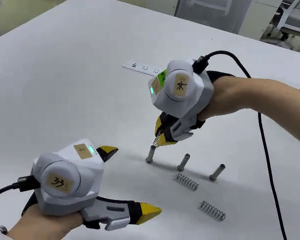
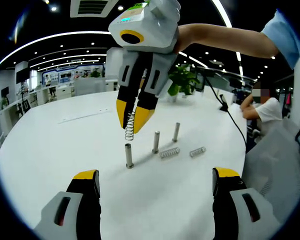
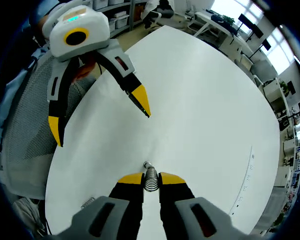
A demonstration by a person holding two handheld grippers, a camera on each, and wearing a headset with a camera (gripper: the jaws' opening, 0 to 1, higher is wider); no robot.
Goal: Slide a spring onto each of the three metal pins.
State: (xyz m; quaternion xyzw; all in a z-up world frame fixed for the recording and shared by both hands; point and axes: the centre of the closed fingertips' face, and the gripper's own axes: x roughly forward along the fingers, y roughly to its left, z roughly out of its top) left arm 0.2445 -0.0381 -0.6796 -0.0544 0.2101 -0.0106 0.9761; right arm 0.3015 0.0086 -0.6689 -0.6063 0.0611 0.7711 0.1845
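Head view: the right tongs [image 1: 162, 136] pinch one spring [image 1: 156, 141] by its upper coils, hanging just above the nearest pin [image 1: 150, 154] and seemingly not yet touching it. The left tongs [image 1: 136, 180] are spread, holding nothing. Three pins stand bare on the desk [image 1: 65, 75]. There are three springs in all; two loose springs [image 1: 187, 181] lie beside the pins. Light and bendy, a spring would likely flick away if squeezed hard, so hold it near one end.

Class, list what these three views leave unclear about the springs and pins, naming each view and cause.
Head view: the top of the held spring is hidden inside the right gripper.
Right gripper view: the pin is mostly covered by that spring, so contact cannot be told.
Right gripper view: a loose spring is partly hidden behind the gripper's body.
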